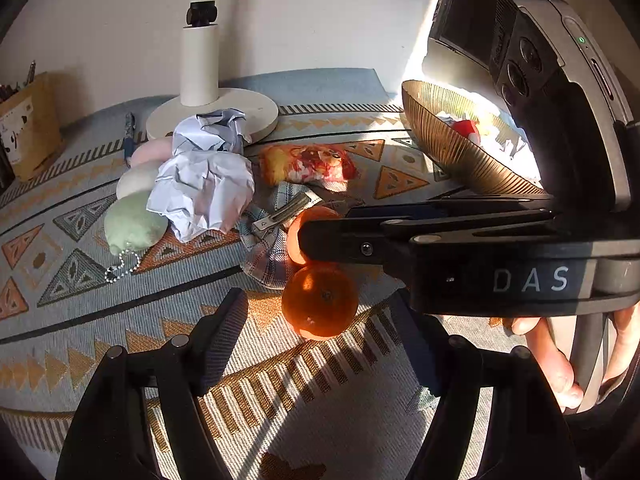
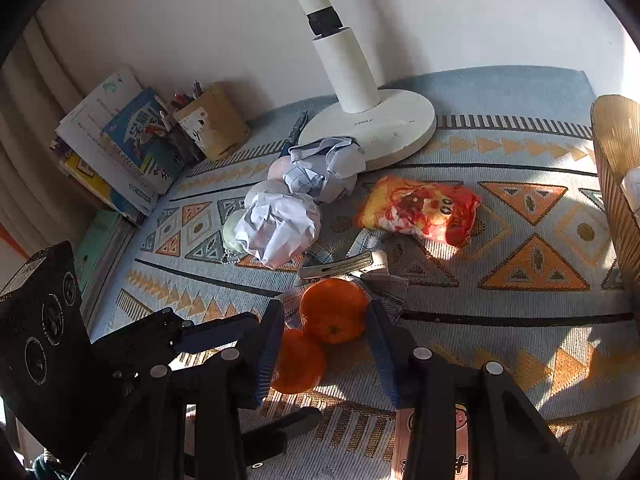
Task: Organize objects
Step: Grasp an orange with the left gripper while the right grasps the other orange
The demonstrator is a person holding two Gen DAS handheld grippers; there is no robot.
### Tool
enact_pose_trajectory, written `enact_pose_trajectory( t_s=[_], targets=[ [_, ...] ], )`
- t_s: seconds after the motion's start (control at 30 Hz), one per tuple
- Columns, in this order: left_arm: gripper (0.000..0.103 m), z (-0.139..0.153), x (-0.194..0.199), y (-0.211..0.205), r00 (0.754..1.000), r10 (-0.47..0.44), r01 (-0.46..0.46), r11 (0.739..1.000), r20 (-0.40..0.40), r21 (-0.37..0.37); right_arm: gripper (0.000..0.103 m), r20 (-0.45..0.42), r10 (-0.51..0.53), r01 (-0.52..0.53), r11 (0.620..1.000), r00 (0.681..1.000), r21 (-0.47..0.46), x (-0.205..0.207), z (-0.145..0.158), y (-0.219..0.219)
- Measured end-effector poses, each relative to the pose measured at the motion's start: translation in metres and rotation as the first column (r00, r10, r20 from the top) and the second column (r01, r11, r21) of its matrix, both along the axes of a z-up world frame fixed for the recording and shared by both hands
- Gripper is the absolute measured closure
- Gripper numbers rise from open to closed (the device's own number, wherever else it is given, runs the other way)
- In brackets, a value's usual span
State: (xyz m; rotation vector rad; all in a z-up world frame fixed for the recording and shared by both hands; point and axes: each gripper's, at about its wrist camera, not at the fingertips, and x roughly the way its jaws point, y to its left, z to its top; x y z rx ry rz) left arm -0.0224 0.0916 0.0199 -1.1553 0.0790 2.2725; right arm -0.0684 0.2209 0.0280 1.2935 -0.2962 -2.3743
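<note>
1. Firstly, left wrist view: my left gripper (image 1: 320, 336) stands open and empty, the near orange (image 1: 320, 303) just ahead; my right gripper (image 1: 316, 240) crosses close (collision risk).
2. Right wrist view: right fingers part-open, straddling the far orange (image 2: 334, 310) without pressing; closing off-centre could roll it into its neighbour.

A woven cloth (image 2: 520, 220) with a coarse, ribbed weave is covering the surface. Two oranges (image 2: 334, 310) are showing dimpled, slightly glossy skin. Crumpled paper (image 2: 280, 226) is lying matt and creased. The snack bag (image 2: 420, 210) is gleaming like shiny plastic film. The lamp base (image 2: 384, 128) is looking smooth, matt plastic. The bowl (image 1: 452, 148) is showing fine ridges. The fingers (image 2: 268, 352) are looking matt black.
</note>
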Motion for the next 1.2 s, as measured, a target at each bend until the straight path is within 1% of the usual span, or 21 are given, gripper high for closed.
enact_pose_trajectory(
  t_s=[0.03, 0.07, 0.13, 0.2, 0.23, 0.27, 0.37, 0.43, 0.5, 0.57, 0.67, 0.73, 0.8, 0.93, 0.97, 1.03, 1.1, 1.2],
  targets=[
    [0.036, -0.003, -0.001, 0.002, 1.000, -0.003, 0.003, 1.000, 0.013, 0.002, 0.058, 0.005, 0.002, -0.002, 1.000, 1.000, 0.004, -0.002, -0.002, -0.001],
    [0.046, -0.005, -0.001, 0.004, 1.000, -0.005, 0.005, 1.000, 0.022, -0.009, 0.057, 0.013, 0.007, -0.007, 1.000, 1.000, 0.008, -0.005, -0.004, -0.003],
    [0.047, -0.005, -0.001, 0.004, 1.000, -0.001, 0.001, 1.000, 0.021, -0.008, 0.057, 0.029, 0.018, -0.018, 1.000, 0.999, 0.022, -0.010, -0.010, -0.007],
    [0.053, -0.004, -0.001, 0.001, 1.000, 0.004, -0.004, 1.000, 0.022, 0.004, 0.057, 0.014, 0.016, -0.016, 0.999, 1.000, 0.029, -0.011, -0.012, -0.011],
    [0.064, -0.005, -0.002, -0.001, 1.000, 0.002, -0.003, 1.000, 0.024, 0.009, 0.058, 0.010, 0.015, -0.016, 0.999, 1.000, 0.031, -0.011, -0.013, -0.012],
    [0.066, -0.005, -0.002, -0.002, 1.000, 0.006, -0.006, 1.000, 0.028, 0.011, 0.065, 0.000, 0.007, -0.007, 0.999, 1.000, 0.034, -0.010, -0.012, -0.011],
    [0.066, -0.004, 0.002, -0.005, 0.999, 0.020, -0.021, 1.000, 0.030, 0.016, 0.065, -0.018, 0.006, -0.006, 1.000, 1.000, 0.013, -0.005, -0.009, -0.008],
    [0.067, -0.002, 0.007, -0.010, 0.999, 0.045, -0.046, 0.999, 0.017, 0.015, 0.066, -0.032, -0.004, 0.004, 1.000, 0.999, 0.000, 0.002, -0.003, -0.003],
    [0.067, 0.001, 0.015, -0.020, 0.997, 0.079, -0.079, 0.996, 0.012, 0.032, 0.066, -0.054, -0.016, 0.015, 1.000, 0.998, -0.021, 0.014, 0.005, 0.001],
    [0.067, 0.007, 0.028, -0.034, 0.990, 0.143, -0.143, 0.989, -0.012, 0.036, 0.066, -0.073, -0.014, 0.011, 0.999, 0.997, -0.045, 0.029, 0.014, 0.003],
    [0.067, 0.014, 0.048, -0.047, 0.964, 0.252, -0.254, 0.967, -0.078, -0.007, 0.065, -0.111, -0.011, 0.006, 0.999, 0.994, -0.047, 0.057, 0.025, -0.001],
    [0.067, 0.016, 0.053, -0.054, 0.946, 0.306, -0.310, 0.950, -0.111, -0.024, 0.065, -0.134, -0.003, -0.001, 1.000, 0.991, -0.027, 0.076, 0.027, -0.007],
    [0.067, 0.017, 0.057, -0.061, 0.928, 0.339, -0.349, 0.936, -0.153, -0.042, 0.065, -0.160, -0.011, 0.017, 0.999, 0.987, 0.040, 0.093, 0.025, -0.016],
    [0.067, 0.015, 0.063, -0.061, 0.908, 0.355, -0.387, 0.915, -0.224, -0.118, 0.065, -0.190, -0.005, 0.039, 0.984, 0.982, 0.176, 0.110, 0.014, -0.028],
    [0.067, 0.014, 0.063, -0.060, 0.906, 0.357, -0.391, 0.911, -0.227, -0.131, 0.065, -0.190, -0.008, 0.046, 0.979, 0.982, 0.200, 0.111, 0.011, -0.029],
    [0.067, 0.017, 0.065, -0.062, 0.898, 0.370, -0.405, 0.907, -0.237, -0.119, 0.065, -0.179, -0.025, 0.064, 0.975, 0.983, 0.215, 0.110, 0.005, -0.028],
    [0.067, 0.016, 0.067, -0.061, 0.890, 0.384, -0.423, 0.897, -0.244, -0.131, 0.065, -0.161, -0.044, 0.076, 0.977, 0.986, 0.201, 0.106, -0.002, -0.023],
    [0.067, 0.013, 0.064, -0.059, 0.893, 0.386, -0.424, 0.894, -0.230, -0.146, 0.065, -0.139, -0.074, 0.099, 0.978, 0.987, 0.184, 0.104, -0.010, -0.018]
  ],
)
